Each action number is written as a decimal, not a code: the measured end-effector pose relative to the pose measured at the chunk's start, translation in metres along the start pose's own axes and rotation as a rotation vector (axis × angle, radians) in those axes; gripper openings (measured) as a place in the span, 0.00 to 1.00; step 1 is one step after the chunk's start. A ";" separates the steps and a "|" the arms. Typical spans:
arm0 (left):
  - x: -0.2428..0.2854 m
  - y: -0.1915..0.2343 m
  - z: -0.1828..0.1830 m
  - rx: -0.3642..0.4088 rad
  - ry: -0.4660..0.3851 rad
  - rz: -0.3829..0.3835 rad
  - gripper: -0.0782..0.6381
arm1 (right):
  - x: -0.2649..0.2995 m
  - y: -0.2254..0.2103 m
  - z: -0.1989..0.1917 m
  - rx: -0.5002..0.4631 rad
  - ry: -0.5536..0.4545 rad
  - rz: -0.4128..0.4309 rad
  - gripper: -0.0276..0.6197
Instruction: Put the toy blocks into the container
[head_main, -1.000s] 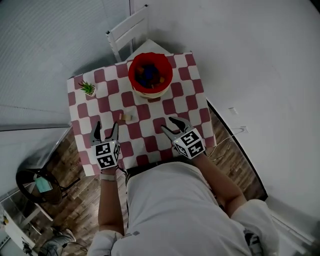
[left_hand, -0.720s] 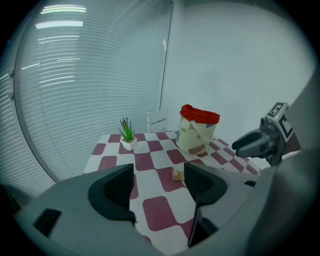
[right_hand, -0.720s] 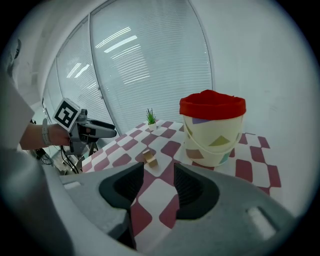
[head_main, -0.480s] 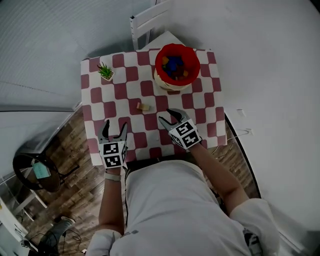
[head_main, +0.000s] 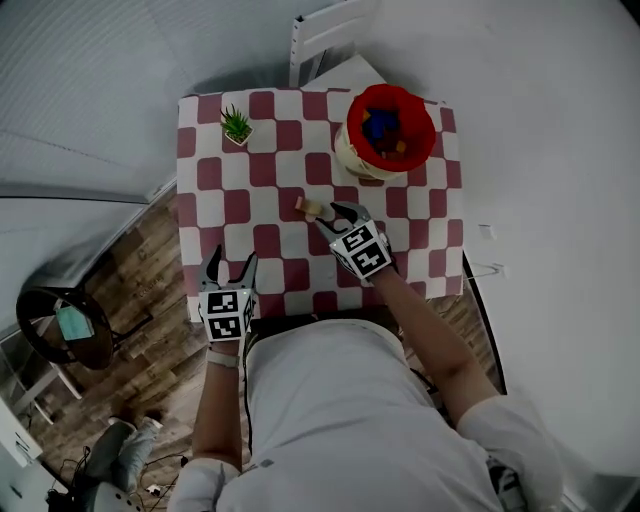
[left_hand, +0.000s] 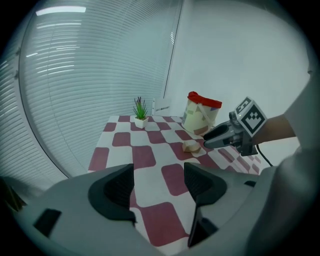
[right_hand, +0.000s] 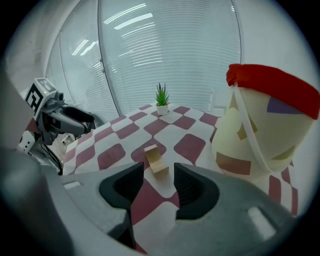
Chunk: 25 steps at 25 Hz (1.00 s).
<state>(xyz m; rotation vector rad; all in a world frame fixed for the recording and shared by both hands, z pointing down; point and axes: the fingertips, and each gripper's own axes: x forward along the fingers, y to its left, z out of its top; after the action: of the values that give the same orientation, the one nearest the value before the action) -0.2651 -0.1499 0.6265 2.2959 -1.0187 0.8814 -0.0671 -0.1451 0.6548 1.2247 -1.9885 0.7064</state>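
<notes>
Right claw (head_main: 335, 213) released and empty. Block (head_main: 307, 207) lies on surface (head_main: 262, 210) just off its tips, at 10 o'clock. Container (head_main: 432, 130) stands at block's 1 o'clock, apart. Left claw (head_main: 230, 268) released, empty, at surface's 7 o'clock edge.

A bench (head_main: 210, 215) carries a red-and-white checked cloth. A small potted plant (head_main: 237, 125) stands near its 11 o'clock corner. A white chair (head_main: 322, 35) sits beyond the 12 o'clock edge. At 8 o'clock, a dark round stool (head_main: 60, 330) stands on wooden floor (head_main: 130, 280).
</notes>
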 end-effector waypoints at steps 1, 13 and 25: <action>-0.001 0.002 -0.004 -0.006 0.006 0.000 0.52 | 0.006 0.000 0.000 -0.002 0.012 0.002 0.31; 0.011 0.006 -0.034 -0.059 0.041 -0.024 0.52 | 0.045 0.003 0.001 -0.082 0.110 0.025 0.32; 0.016 0.007 -0.035 -0.035 0.047 -0.062 0.52 | 0.049 0.004 -0.009 -0.113 0.116 0.003 0.29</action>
<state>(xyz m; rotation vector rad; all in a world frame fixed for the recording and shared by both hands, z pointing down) -0.2753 -0.1394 0.6628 2.2545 -0.9302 0.8821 -0.0840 -0.1632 0.6982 1.0893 -1.9086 0.6426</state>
